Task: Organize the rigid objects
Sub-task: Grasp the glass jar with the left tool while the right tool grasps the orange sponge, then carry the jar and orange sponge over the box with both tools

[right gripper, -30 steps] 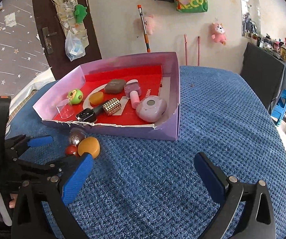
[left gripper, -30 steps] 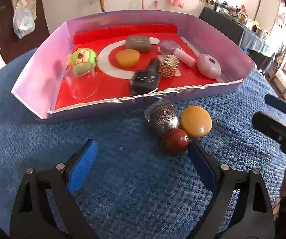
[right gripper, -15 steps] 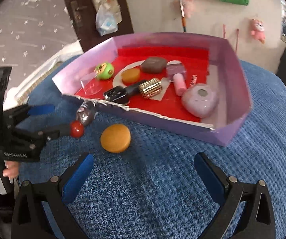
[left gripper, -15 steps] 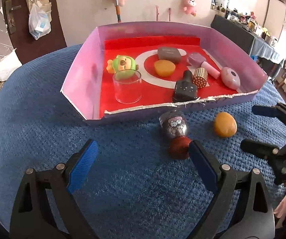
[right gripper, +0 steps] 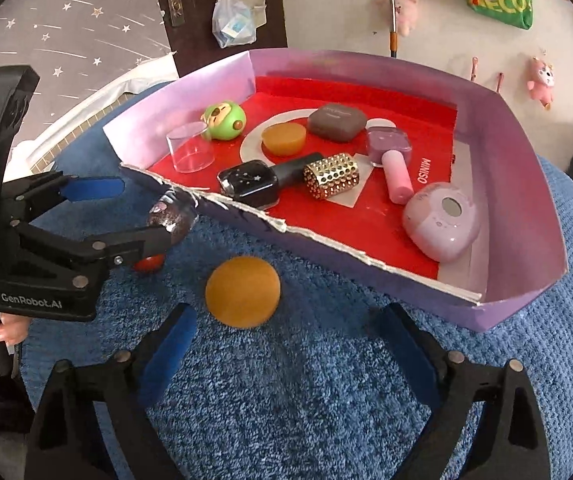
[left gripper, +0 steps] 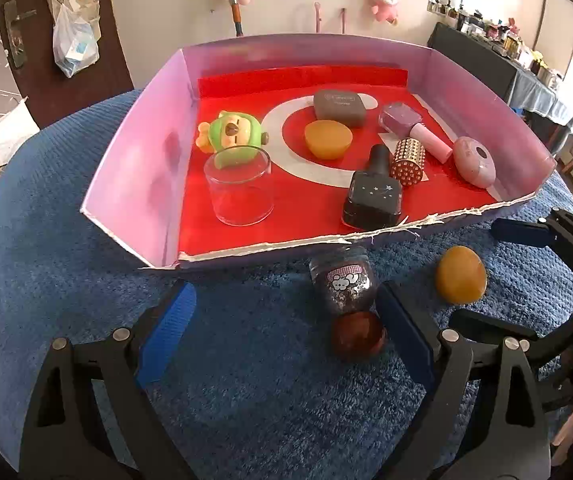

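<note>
On the blue tabletop (right gripper: 366, 380), the left gripper (left gripper: 282, 320) stands wide apart, a glitter bottle (left gripper: 344, 284) beside its right finger. The right gripper (right gripper: 286, 344), its jaws just closing but still apart, faces an orange puck (right gripper: 242, 292) near the purple box (right gripper: 526, 184).

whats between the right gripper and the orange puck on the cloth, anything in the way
Nothing: in the right wrist view only bare blue cloth separates the open right gripper from the orange puck, which lies apart from the glitter bottle.
</note>
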